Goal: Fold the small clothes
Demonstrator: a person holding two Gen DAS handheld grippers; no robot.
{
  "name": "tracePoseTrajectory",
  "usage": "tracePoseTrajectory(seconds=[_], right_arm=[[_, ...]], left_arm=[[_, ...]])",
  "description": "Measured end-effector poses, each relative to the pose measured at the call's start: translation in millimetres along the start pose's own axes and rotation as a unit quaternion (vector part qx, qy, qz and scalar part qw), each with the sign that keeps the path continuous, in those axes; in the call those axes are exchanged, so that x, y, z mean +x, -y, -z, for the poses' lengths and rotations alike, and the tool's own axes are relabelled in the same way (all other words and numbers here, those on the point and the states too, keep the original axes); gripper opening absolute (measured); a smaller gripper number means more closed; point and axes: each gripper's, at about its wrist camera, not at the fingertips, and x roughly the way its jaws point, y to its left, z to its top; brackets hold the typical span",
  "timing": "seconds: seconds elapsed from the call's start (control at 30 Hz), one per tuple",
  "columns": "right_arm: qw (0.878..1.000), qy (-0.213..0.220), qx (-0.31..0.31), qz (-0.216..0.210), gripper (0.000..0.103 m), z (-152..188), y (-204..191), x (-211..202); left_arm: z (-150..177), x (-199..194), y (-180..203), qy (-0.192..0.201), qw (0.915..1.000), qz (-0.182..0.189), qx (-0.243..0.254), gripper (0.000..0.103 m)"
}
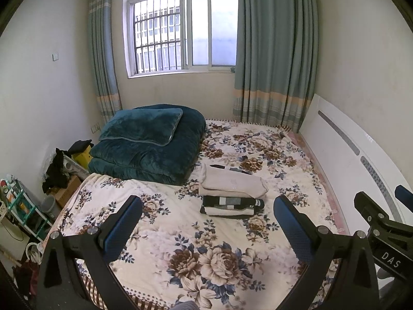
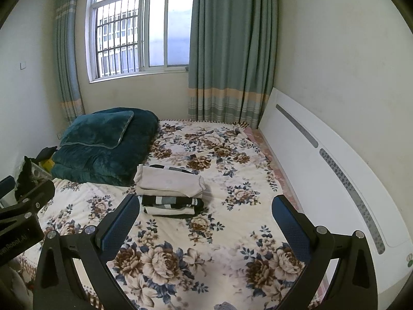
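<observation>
A stack of folded small clothes lies in the middle of the floral bed. A beige folded garment (image 1: 233,182) (image 2: 170,180) is at the back. A black, grey and white folded garment (image 1: 231,205) (image 2: 171,204) lies in front of it. My left gripper (image 1: 207,206) is open and empty, held above the near part of the bed, short of the stack. My right gripper (image 2: 206,206) is open and empty, just right of the stack and nearer to me. The right gripper also shows in the left wrist view (image 1: 382,206).
A folded teal quilt with a pillow (image 1: 147,142) (image 2: 103,144) sits at the bed's back left. A white headboard (image 1: 343,155) (image 2: 322,160) runs along the right. Clutter and boxes (image 1: 62,170) stand on the floor at the left. A window with curtains is behind.
</observation>
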Motion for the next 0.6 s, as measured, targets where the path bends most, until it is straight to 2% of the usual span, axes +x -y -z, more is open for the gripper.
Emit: tracePoseTrajectory(seconds=[0.6], right_arm=[[1.000, 0.003, -0.002, -0.003, 0.103, -1.6, -2.6, 1.6]], left_arm=[[-6.6, -5.3, 2.9, 0.003, 1.0000, -0.005, 0.003, 0.103]])
